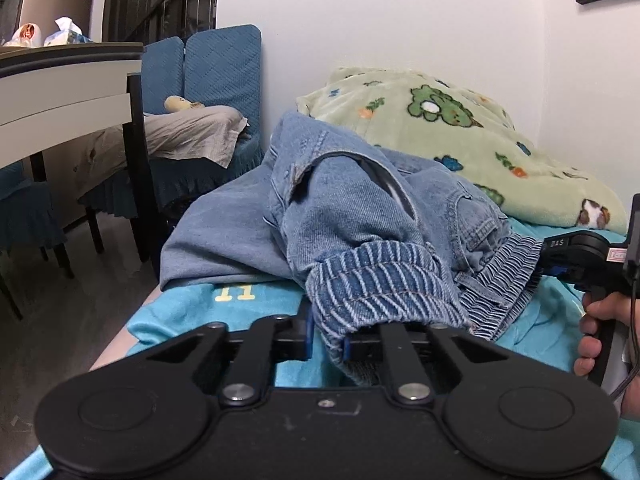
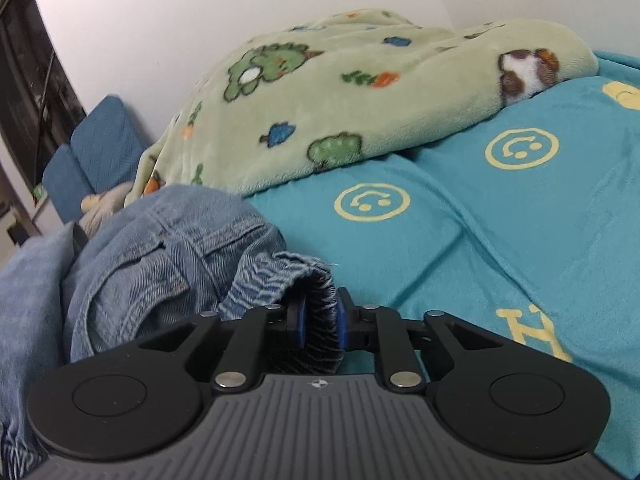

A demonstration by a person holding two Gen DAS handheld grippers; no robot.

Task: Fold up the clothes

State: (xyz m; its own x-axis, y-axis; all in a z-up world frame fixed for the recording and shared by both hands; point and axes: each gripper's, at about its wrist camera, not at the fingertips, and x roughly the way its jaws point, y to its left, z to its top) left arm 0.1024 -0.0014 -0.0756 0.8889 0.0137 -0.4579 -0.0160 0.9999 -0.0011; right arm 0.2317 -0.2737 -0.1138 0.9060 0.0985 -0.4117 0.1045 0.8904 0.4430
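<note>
One pair of jeans (image 1: 360,216) is bunched near the teal bedsheet's (image 2: 500,240) edge, waistband pulled this way, legs trailing off; its elastic is pinched by both the left gripper (image 1: 328,340) and right gripper (image 2: 322,322). One green blanket (image 2: 340,92) is heaped behind.

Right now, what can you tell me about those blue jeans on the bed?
The jeans are light blue, faded denim with an elastic ribbed waistband and stitched seams. They lie crumpled in a heap on the teal smiley-print sheet, just in front of the green fleece blanket. The left tool and the right tool each pinch the waistband at a different spot.
</note>
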